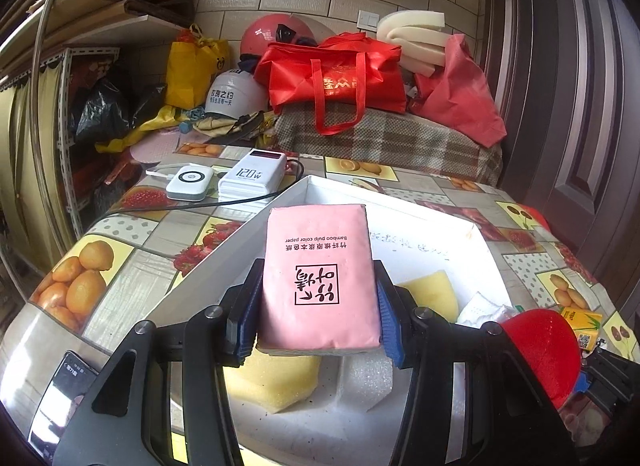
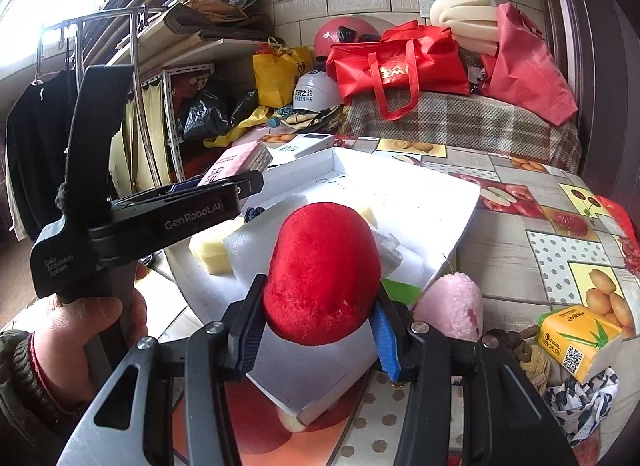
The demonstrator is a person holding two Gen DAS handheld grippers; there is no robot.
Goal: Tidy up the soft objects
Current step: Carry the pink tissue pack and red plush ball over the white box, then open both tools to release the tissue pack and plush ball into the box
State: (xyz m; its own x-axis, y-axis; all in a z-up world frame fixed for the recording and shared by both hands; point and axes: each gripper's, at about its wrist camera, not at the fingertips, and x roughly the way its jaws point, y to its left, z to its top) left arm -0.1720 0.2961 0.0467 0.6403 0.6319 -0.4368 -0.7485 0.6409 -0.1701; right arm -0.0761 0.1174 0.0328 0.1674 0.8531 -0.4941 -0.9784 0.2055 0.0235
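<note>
My left gripper is shut on a pink tissue pack and holds it above the white box. In the box lie yellow sponges, a white foam piece and a white cloth. My right gripper is shut on a red plush ball over the box's near corner. The left gripper with the pink pack shows at the left of the right wrist view. The red ball shows at the right of the left wrist view.
A pink plush toy, a yellow tissue pack, a patterned cloth and a brown item lie right of the box. Two white power banks and a phone sit on the fruit-print tablecloth. Bags and helmets crowd the far edge.
</note>
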